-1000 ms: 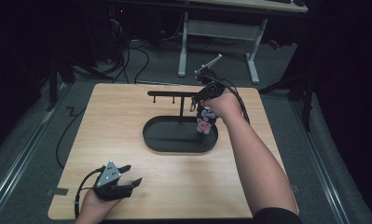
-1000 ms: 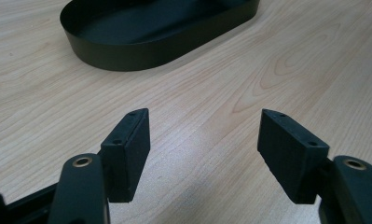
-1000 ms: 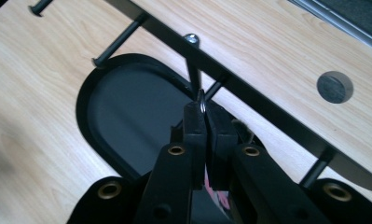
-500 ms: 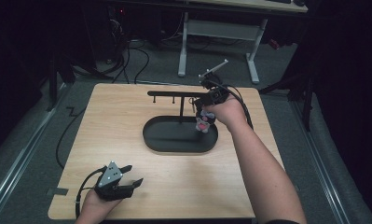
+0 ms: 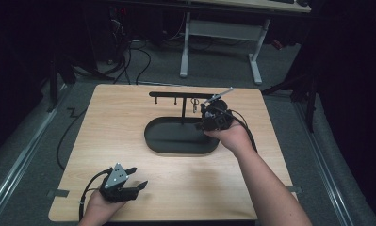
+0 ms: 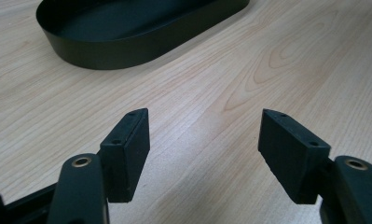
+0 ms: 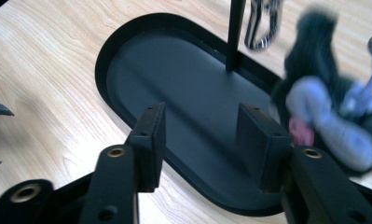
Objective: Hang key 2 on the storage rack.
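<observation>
That fuzzy dark and lilac thing in the right gripper view is way too blurred to identify. The metal clip is cut off at the top edge, and so is the stand's post.

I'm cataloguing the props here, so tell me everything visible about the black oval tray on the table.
The black oval tray is a shallow, matte, metal-looking dish with a low upright rim and a flat, bare floor. It lies flat near the middle of the wooden table. A thin black post rises from its floor to a crossbar with small hooks. The right gripper hangs open above its right end, not touching it.
</observation>
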A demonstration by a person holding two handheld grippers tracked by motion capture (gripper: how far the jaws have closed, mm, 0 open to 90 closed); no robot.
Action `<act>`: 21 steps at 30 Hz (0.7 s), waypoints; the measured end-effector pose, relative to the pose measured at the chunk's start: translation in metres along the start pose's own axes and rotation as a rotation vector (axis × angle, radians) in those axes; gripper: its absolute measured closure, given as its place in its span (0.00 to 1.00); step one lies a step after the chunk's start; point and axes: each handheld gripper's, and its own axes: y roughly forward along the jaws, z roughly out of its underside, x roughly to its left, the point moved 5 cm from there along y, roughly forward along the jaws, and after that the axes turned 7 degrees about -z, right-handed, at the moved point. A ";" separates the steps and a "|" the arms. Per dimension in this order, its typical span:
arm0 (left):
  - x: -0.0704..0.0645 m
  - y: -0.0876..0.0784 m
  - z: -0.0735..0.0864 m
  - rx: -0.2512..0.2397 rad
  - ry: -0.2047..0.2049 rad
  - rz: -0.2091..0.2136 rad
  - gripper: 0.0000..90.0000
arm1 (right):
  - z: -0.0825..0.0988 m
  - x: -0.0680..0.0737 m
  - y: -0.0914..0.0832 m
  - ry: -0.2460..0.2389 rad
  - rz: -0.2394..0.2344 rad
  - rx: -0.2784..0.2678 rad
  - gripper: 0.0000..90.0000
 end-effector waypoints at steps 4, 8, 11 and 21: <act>-0.002 0.001 0.000 0.001 0.004 0.006 0.38 | 0.022 0.000 0.007 0.032 -0.034 -0.050 0.55; -0.003 0.001 0.000 0.003 0.004 0.008 0.38 | 0.043 -0.001 0.010 0.045 -0.039 -0.086 0.53; -0.003 0.001 -0.001 0.002 0.003 0.010 0.38 | 0.059 -0.002 0.009 0.045 -0.018 -0.111 0.49; -0.004 0.002 -0.001 -0.004 -0.004 0.013 0.38 | 0.134 0.000 0.008 -0.002 0.075 -0.213 0.41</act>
